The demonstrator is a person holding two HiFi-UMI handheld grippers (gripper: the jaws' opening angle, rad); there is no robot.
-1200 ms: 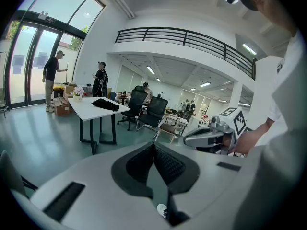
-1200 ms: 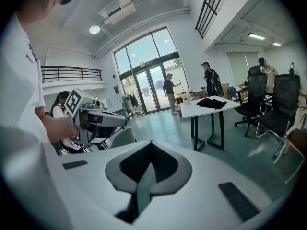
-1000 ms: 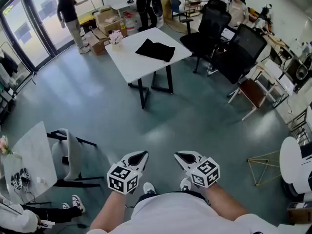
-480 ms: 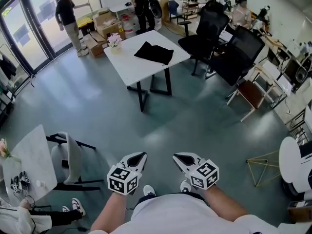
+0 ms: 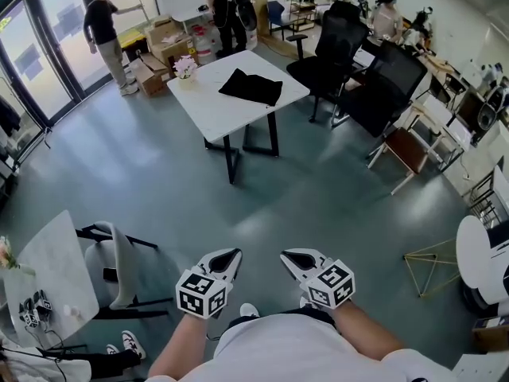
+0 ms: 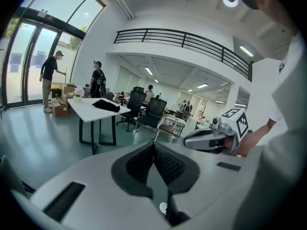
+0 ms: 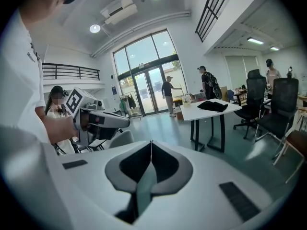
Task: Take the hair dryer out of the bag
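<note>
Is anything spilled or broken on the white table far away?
Nothing stands out. The black bag lies flat on the white table, and the pink flowers stand upright at its corner.

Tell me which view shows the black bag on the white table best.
The head view. It looks down on the black bag, so its whole outline shows, lying flat on the white table. The left gripper view and the right gripper view each catch it from the side, small and far off, as a low dark shape.
</note>
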